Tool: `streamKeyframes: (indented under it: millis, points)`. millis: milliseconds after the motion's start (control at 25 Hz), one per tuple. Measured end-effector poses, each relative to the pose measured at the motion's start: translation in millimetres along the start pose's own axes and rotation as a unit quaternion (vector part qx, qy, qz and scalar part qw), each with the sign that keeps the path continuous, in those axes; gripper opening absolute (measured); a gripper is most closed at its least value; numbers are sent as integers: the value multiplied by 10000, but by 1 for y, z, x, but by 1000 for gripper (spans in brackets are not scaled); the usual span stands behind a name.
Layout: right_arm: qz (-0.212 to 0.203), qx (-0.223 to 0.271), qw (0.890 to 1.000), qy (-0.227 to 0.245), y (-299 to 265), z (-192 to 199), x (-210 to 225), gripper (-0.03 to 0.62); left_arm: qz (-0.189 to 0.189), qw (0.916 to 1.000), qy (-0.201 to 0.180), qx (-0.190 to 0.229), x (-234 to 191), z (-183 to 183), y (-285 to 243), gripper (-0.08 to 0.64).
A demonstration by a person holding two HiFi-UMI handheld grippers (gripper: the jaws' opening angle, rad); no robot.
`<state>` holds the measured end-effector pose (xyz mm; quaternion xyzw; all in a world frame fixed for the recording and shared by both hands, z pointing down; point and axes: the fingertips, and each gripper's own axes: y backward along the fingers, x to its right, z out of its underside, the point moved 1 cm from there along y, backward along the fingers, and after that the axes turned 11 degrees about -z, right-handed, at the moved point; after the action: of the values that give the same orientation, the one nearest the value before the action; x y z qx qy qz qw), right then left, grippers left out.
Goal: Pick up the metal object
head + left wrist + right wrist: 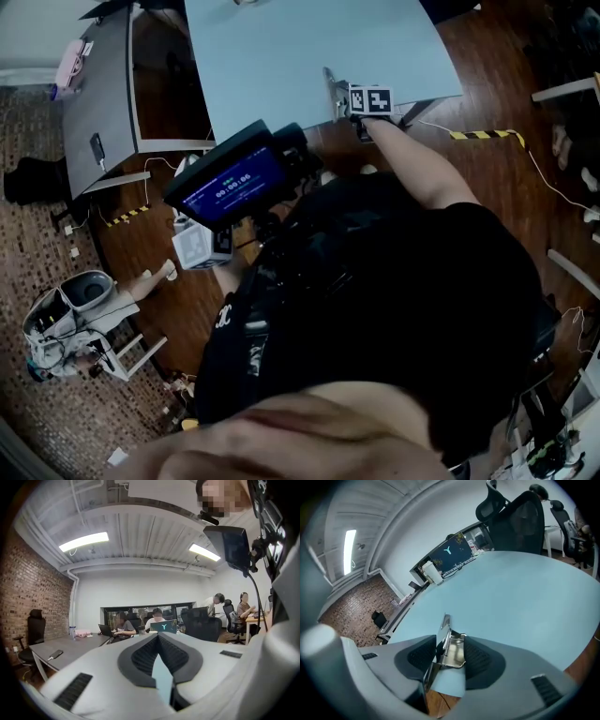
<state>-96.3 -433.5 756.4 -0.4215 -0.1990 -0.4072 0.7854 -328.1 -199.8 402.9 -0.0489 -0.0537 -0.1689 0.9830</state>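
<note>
Right tool (451, 640) clenched on shiny hinged metal clip with coil spring (453, 654), pads against both its sides. Clip stands on edge at the 5 o'clock rim of pale blue tabletop (511, 597), one plate upright. Left tool (158, 637) clenched, empty, off the tabletop toward 8 o'clock, facing a room with seated people.

The blue table (281, 56) lies open past the metal object (334, 94), bar a white container (433, 573) far off.
</note>
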Motion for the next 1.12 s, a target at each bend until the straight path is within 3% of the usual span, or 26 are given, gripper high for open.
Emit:
streamKeyframes:
  millis: [160,360,640,920,1120]
  points:
    - [-141,-43,9997,209,1,-7,-10,54,55,9999,-72,106,1,-10,-6,14]
    - [-119,150,9943,1050,15,-26,-25,15,122,9998,-41,166,9,-23,-13,14]
    - [-274,878,9734,2100,56,-79,-64,11,414,9986,50,318,18,-25,-29,14]
    - [-199,1777,9436,2786,115,-126,-106,11,541,9975,178,411,23,-29,-36,14]
    - [-73,2809,9045,3209,184,-168,-147,11,638,9966,202,477,25,-31,-42,14]
